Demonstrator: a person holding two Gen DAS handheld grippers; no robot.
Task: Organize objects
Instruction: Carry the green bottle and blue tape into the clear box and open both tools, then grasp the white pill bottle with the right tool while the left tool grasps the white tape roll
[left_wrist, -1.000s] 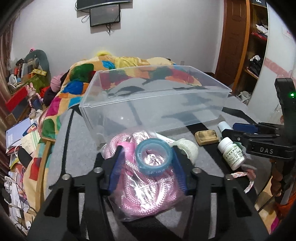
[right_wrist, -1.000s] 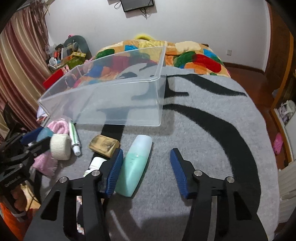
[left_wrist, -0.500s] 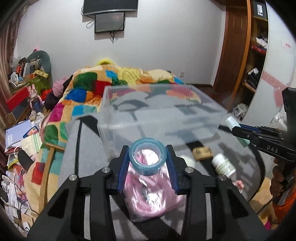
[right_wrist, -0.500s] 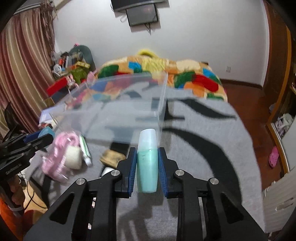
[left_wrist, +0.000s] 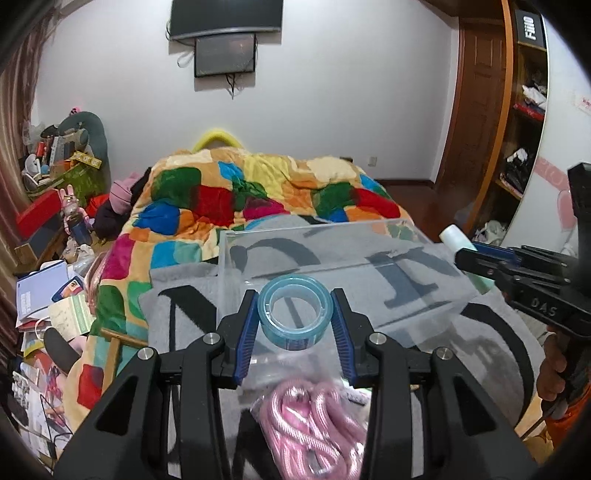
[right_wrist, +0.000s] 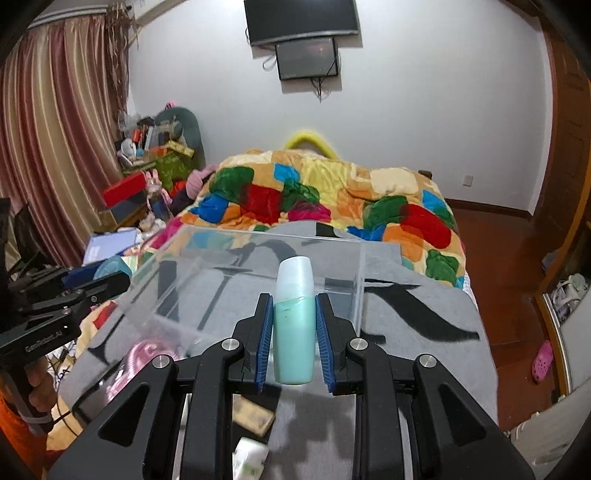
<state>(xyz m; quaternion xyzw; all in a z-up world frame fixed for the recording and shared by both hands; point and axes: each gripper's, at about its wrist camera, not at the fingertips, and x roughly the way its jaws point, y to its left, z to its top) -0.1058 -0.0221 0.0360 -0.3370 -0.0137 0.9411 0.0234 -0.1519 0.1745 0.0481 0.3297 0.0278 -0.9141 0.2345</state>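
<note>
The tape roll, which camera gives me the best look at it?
The left wrist view: the blue tape roll sits centered between the left gripper fingers, its ring fully visible. The right wrist view shows only a blue sliver beside that gripper at the left edge.

The clear bin (left_wrist: 332, 266) sits on the blanket (right_wrist: 406, 332) on the bed, with the quilt (left_wrist: 258, 199) behind it. Before the bin lies the bagged rope (left_wrist: 314, 424); to its right, the small block (right_wrist: 253, 413) and the little bottle (right_wrist: 251, 458).
</note>
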